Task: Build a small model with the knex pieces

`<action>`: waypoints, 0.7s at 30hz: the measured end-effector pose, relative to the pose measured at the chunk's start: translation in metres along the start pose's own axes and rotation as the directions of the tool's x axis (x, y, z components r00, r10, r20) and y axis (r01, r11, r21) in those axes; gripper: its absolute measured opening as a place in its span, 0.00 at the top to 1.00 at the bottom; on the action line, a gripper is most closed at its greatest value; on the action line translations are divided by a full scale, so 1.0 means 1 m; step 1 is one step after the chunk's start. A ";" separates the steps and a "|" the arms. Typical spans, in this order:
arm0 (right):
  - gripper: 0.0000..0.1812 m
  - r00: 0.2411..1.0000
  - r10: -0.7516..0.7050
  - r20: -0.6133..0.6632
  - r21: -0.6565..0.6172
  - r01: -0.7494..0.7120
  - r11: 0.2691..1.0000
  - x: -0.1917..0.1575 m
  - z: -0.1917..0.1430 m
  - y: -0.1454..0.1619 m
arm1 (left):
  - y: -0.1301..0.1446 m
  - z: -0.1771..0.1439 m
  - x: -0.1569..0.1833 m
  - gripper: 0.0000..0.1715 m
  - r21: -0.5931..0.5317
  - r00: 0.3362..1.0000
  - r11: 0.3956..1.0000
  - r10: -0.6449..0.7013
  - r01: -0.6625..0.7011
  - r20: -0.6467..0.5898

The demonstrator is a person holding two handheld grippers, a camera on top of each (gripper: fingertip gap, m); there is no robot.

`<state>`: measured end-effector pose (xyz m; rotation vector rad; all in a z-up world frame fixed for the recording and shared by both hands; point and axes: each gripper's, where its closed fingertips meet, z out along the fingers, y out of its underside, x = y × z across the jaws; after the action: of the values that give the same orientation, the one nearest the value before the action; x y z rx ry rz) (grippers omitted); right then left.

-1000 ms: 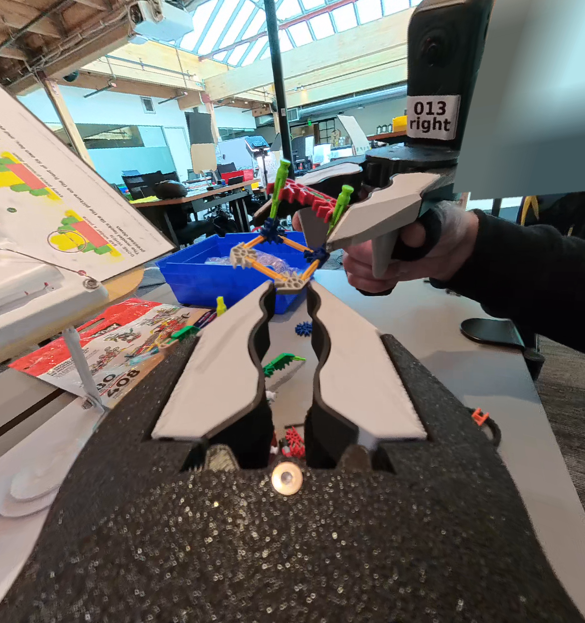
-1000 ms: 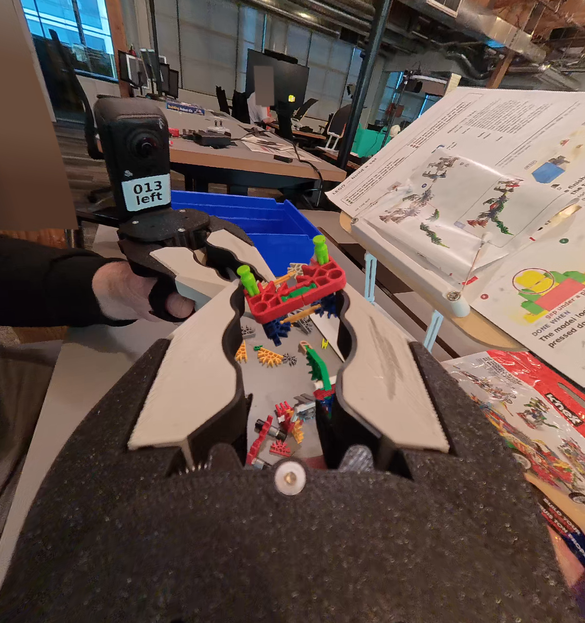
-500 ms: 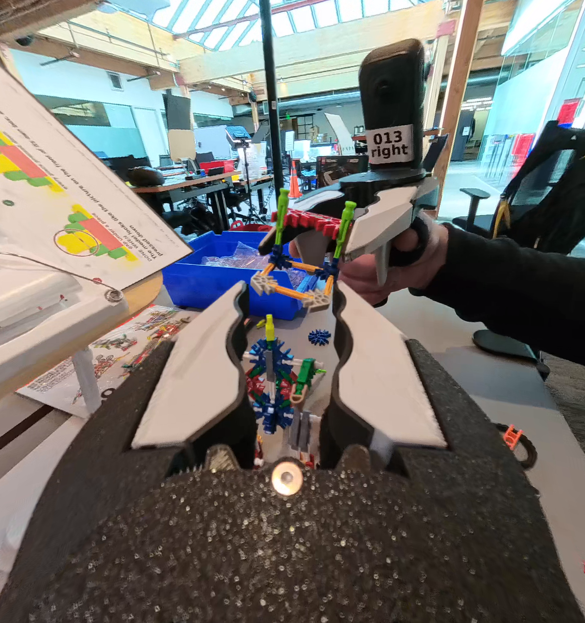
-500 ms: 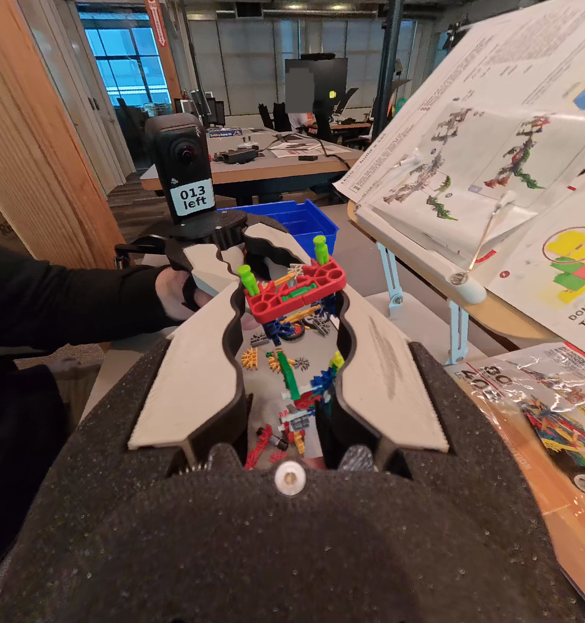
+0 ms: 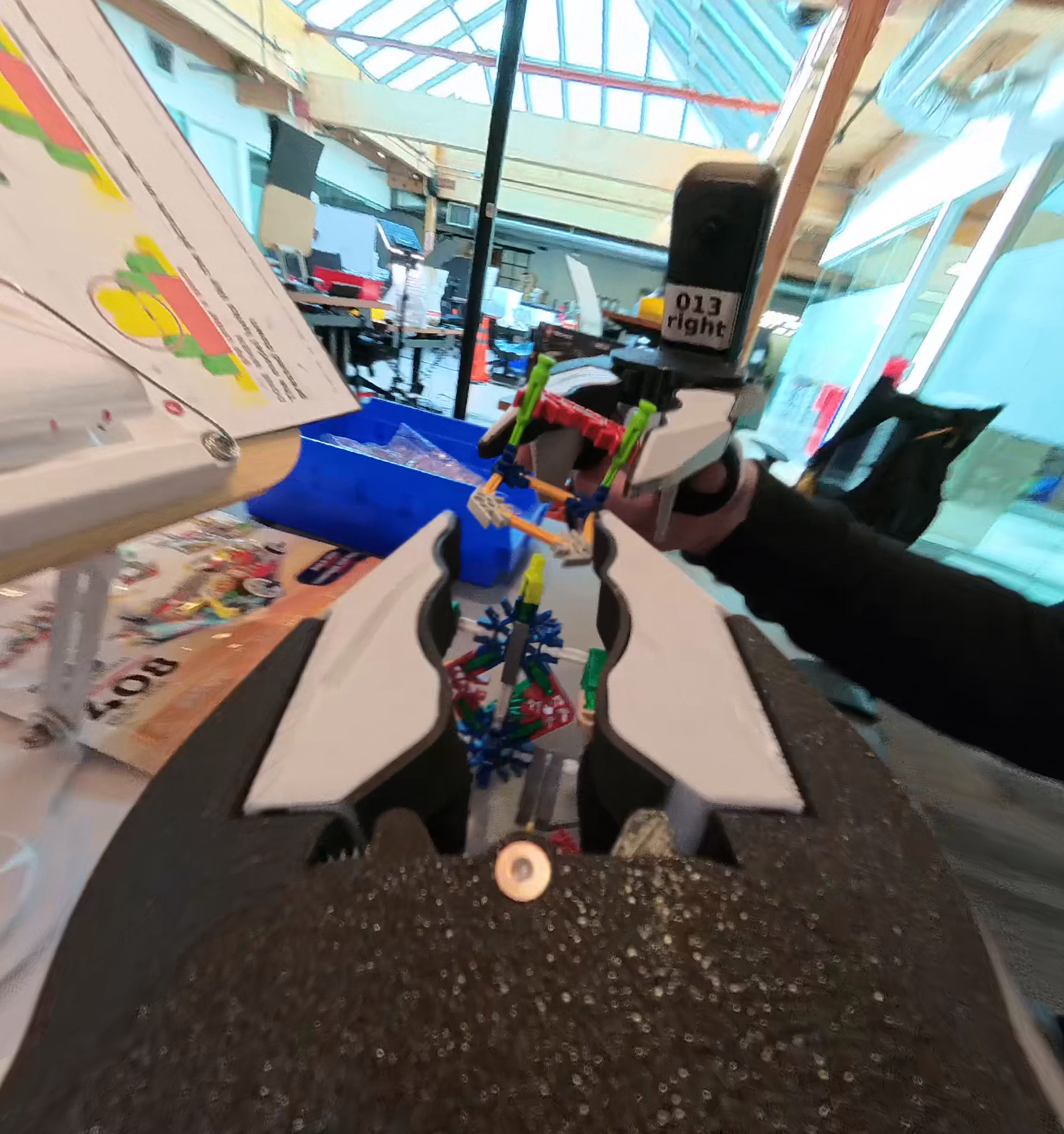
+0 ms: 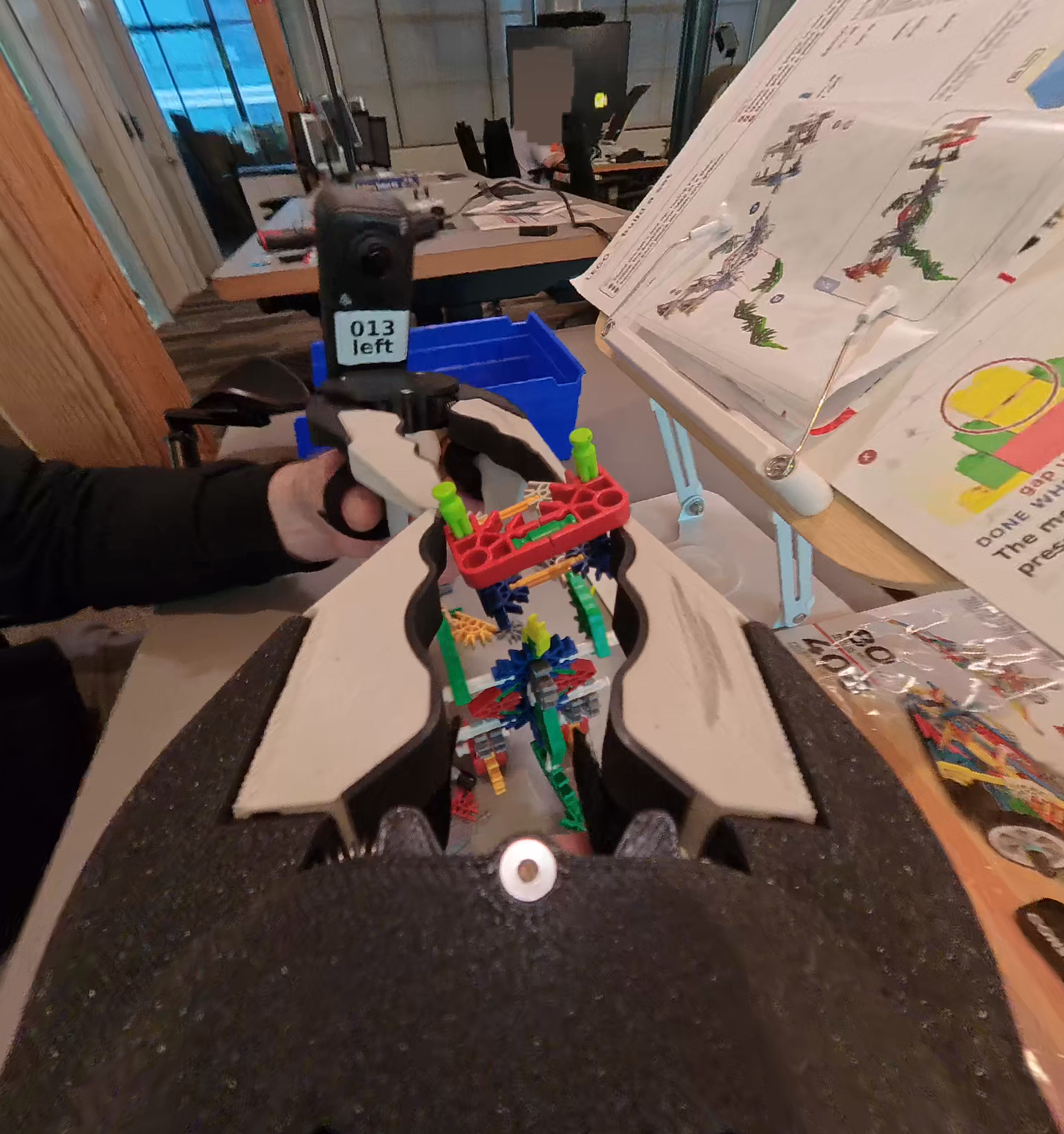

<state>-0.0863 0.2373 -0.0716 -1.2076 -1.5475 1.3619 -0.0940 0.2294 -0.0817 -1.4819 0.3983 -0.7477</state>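
Red-topped toy frame (image 6: 535, 534) gripped by right gripper (image 6: 526, 552); left gripper (image 5: 523, 540) seemingly empty.

Left gripper (image 5: 524, 540) hung parted over a toy model (image 5: 514, 675).
Beyond its fingertips, the right gripper (image 5: 569, 429) clamped a red-topped rod frame (image 5: 554, 466); a blue bin (image 5: 364, 485) lay behind.

Bright daylight from the skylight (image 5: 578, 55); both views motion-blurred toward the edges; wide-angle bending at the borders.
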 end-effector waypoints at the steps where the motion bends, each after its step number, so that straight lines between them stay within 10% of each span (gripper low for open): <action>1: 0.71 0.999 0.031 0.017 0.012 -0.031 0.999 -0.001 -0.001 -0.001 | 0.001 -0.001 -0.001 0.70 -0.014 0.998 0.998 0.064 -0.064 0.026; 4: 0.72 0.994 0.104 0.044 0.022 -0.105 0.994 0.001 -0.002 -0.002 | 0.005 0.001 -0.004 0.59 -0.086 0.965 0.967 0.246 -0.238 0.094; 9: 0.72 0.986 0.143 0.084 -0.026 -0.141 0.990 -0.007 0.003 0.004 | 0.013 0.011 0.003 0.70 -0.135 0.933 0.932 0.348 -0.335 0.089; 21: 0.65 0.992 0.101 0.070 0.042 -0.104 0.994 -0.002 -0.003 -0.007 | 0.000 0.005 0.000 0.73 -0.036 0.992 0.991 0.125 -0.125 -0.002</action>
<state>-0.0836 0.2360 -0.0645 -1.2389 -1.5099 1.5113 -0.0907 0.2334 -0.0817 -1.4762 0.5019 -0.6430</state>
